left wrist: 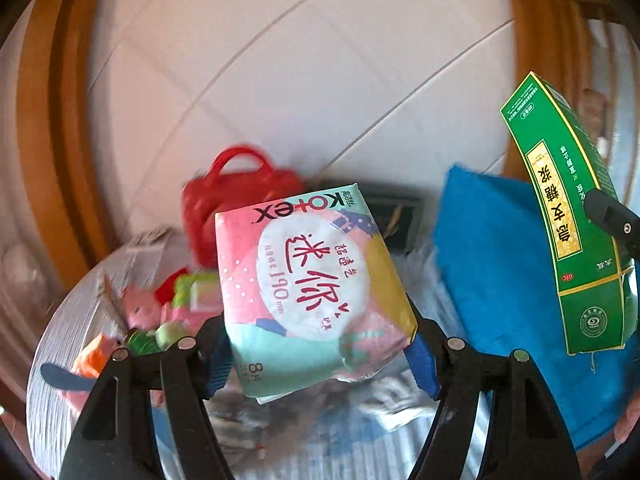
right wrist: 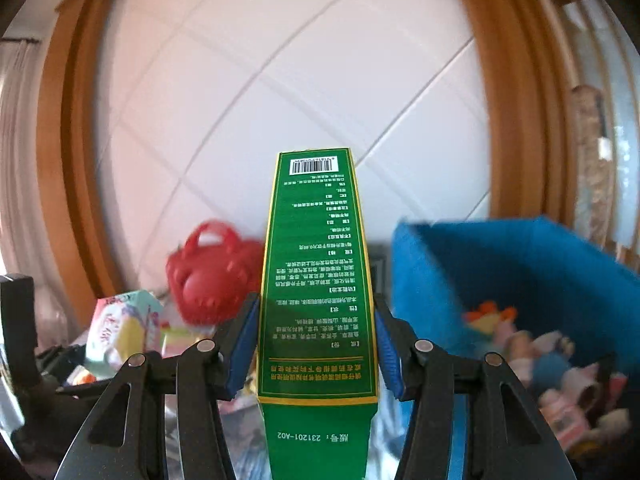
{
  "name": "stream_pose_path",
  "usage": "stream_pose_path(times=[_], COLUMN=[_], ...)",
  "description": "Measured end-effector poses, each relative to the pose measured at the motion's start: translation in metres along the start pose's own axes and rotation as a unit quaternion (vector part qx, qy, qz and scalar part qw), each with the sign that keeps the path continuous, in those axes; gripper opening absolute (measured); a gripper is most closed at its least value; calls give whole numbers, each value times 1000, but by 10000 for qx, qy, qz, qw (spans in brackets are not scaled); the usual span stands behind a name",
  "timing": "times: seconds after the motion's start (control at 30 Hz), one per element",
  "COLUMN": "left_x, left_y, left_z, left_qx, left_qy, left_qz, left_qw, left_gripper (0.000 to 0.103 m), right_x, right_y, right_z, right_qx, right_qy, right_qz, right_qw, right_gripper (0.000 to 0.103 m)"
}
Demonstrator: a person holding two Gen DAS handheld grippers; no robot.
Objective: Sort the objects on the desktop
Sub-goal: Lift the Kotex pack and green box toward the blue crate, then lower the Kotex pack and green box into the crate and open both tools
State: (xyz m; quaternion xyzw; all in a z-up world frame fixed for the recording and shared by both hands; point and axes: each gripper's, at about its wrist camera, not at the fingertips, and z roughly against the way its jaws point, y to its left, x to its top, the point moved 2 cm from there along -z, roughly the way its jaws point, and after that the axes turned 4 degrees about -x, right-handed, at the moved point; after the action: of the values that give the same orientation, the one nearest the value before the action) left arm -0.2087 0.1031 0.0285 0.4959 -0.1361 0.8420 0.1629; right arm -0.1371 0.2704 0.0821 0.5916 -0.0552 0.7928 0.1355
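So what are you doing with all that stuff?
Sorting a messy table. The left gripper is holding up a soft pink and teal Kotex pad packet, and the right gripper is holding a tall green cardboard medicine box. Close by is a blue fabric bin with small toys inside.

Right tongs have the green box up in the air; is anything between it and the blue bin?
Nothing visible blocks it. The green box is clamped in the right tongs, and the blue bin sits open just to its right. Toys already lie in the bin's bottom, but its near rim and opening look free.
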Motion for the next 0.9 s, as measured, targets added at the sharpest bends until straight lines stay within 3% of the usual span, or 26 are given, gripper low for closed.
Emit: stream_pose_path(times=[0.2,0.4,0.6,0.9], left_x=[26,47,58,56], left_y=[-80,-173,-261,-352], left_z=[20,21,-7,-41], left_qx=[-735,-1183,-1331,-1168], left_qy=[-335,-440,-93,439], left_qz=[-289,-610,-873,-1165], left_qw=[9963,9901,9872,9853], left_gripper=[71,71,71,71], right_x=[25,41,38,26], right_y=[-69,-152,-232,-302], right_z=[52,55,38,14], right_qx=[-716,-1413,-1761,-1677], right_qy=[-457,-268,91,521], right_qz=[-80,43,46,1], right_qw=[9964,9896,9843,9845], right_gripper=[52,52,51,50])
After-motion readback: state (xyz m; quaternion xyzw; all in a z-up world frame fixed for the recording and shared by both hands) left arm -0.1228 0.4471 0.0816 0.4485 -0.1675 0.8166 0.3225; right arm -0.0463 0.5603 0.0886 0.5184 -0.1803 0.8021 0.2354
